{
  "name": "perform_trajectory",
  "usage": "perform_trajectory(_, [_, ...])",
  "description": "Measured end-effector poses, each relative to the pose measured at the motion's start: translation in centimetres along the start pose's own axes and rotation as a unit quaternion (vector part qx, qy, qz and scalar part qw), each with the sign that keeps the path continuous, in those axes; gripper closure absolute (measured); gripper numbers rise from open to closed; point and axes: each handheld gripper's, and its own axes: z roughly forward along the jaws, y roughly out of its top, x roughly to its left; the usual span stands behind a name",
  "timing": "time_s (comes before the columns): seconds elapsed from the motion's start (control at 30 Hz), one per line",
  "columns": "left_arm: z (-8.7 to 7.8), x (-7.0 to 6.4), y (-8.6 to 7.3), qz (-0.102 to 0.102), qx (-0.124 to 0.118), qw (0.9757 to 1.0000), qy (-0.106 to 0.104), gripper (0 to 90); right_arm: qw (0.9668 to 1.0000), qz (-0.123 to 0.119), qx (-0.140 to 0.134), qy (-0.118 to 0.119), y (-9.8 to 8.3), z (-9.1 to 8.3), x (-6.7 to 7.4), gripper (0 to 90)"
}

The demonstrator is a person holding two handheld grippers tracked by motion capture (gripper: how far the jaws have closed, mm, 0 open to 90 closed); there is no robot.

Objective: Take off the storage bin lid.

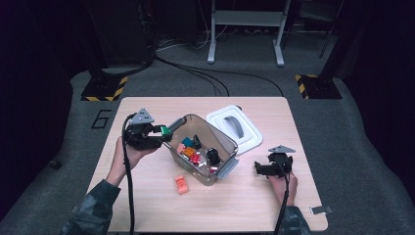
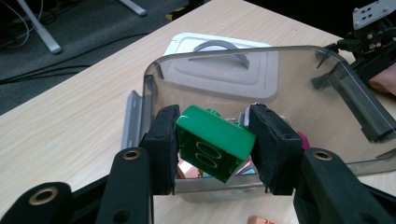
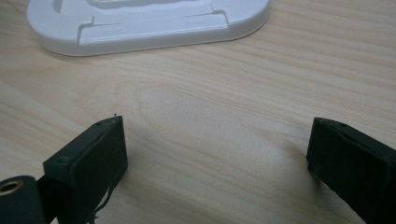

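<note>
Dark room w/ cables on grey floor; light wood table (image 1: pixel 147 205) carries a clear bin (image 1: pixel 215 147) at centre, its white lid (image 1: pixel 249 128) at 1 o'clock of the bin. Left gripper (image 2: pixel 212 140) has its fingers (image 2: pixel 163 140) clamped on a green brick (image 2: pixel 215 147), held tilted just above the bin's rim at its 9 o'clock side. Right gripper (image 3: pixel 217 158) rests low over bare table at 3 o'clock, fingers wide apart, holding nothing. An orange brick (image 1: pixel 181 184) lies outside at 7 o'clock. To do it well, probably carry the brick fully past the rim before letting go, low enough not to bounce. Bin contents are small and jumbled, hard to identify; the brick's underside is hidden.
</note>
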Motion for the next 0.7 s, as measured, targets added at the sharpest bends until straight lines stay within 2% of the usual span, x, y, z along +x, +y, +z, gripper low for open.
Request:
perform_trajectory(0.53, [2.6,-1.8,0.8,0.001,0.01,0.9994,-0.034,54.4,1.0,0.001,0.0,-0.001,0.0,0.0,0.0,4.2])
perform_trajectory(0.7, [3.7,-2.7,0.7,0.004,0.022,0.9985,-0.05,54.4,1.0,0.001,0.0,-0.001,0.0,0.0,0.0,4.2])
